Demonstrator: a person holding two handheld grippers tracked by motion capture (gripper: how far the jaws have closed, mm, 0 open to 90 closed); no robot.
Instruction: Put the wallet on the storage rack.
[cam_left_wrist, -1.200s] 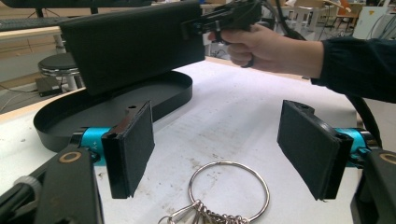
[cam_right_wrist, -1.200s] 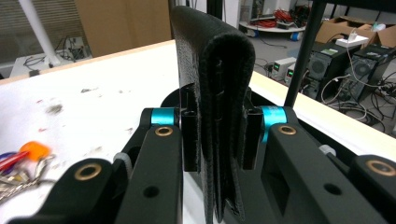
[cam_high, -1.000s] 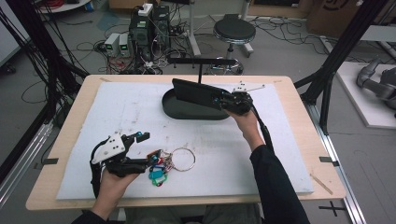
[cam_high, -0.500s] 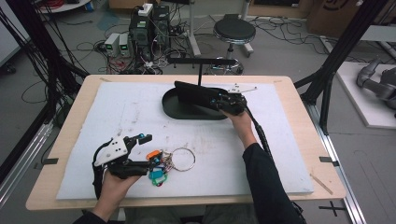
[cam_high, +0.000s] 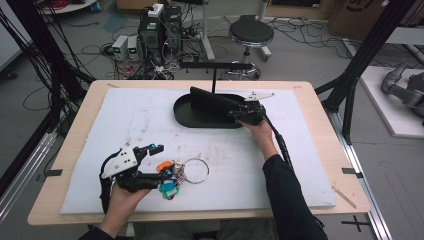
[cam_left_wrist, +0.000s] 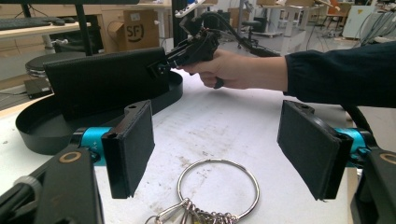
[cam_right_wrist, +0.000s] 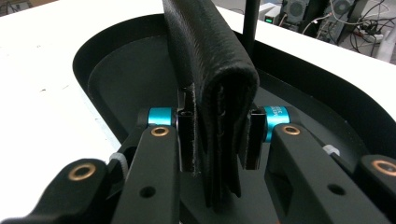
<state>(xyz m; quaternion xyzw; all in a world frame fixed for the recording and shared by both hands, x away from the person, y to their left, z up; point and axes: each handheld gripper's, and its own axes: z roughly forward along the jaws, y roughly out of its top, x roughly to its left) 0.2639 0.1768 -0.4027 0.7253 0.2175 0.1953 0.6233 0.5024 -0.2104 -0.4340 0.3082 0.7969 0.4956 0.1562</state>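
Over the black tray (cam_high: 186, 116), the right gripper (cam_high: 239, 113) has carried the wallet (cam_high: 212, 101) leftward.

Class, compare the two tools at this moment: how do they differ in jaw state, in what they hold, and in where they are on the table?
The left tool has its jaws wide apart and holds nothing; the right tool is shut on a black wallet. The left tool sits near the table's front edge, above a key ring; the right tool is farther back, over the black tray. Both have black pads and teal fittings, and each is held in one hand.
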